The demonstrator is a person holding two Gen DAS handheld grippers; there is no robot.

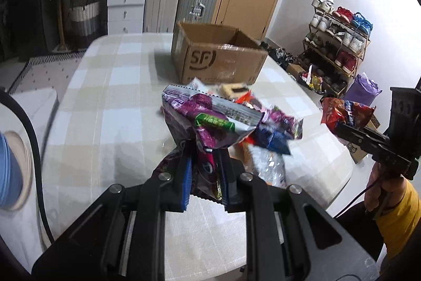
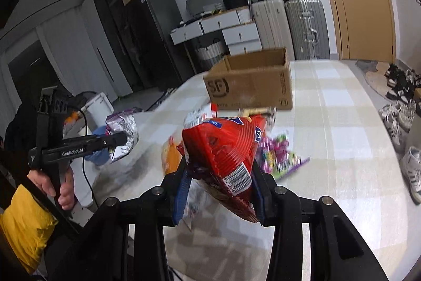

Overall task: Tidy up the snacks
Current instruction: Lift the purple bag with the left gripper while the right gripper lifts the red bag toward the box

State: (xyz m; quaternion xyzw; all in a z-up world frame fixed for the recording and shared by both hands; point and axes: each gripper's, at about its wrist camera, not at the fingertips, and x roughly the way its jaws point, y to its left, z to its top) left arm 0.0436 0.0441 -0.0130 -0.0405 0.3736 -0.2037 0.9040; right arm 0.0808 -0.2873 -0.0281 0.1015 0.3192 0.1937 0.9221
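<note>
The left gripper (image 1: 204,159) is pinching the lower end of a purple bag (image 1: 202,120), its fingers (image 1: 184,175) closed hard on the crumpled foil so the bag is standing up and fanning out above them, clear of the surface (image 1: 105,96). The right gripper (image 2: 219,183) is gripping a red bag (image 2: 223,149) in the same way, its fingers (image 2: 181,188) pressing on both sides of the fuller pack near the barcode, with the bag rising up and away from them. Both bags are hanging in the air over the pile of loose snacks (image 1: 265,128) that is lying on the checked cloth.

What the coming move is turning on is the cardboard box (image 1: 218,57): it is sitting open-topped straight ahead of both grippers, beyond the pile, toward the far edge of the surface. In the left wrist view it is lying almost dead ahead of the purple bag; in the right wrist view the box (image 2: 250,86) is lying ahead and a little to the right of the red bag. Neither hand is looking clearly nearer, though the left one seems better lined up with the opening. Each bag's long axis is pointing forward and upward from the fingers, so its free end would probably be crossing the near wall of the box first.
</note>
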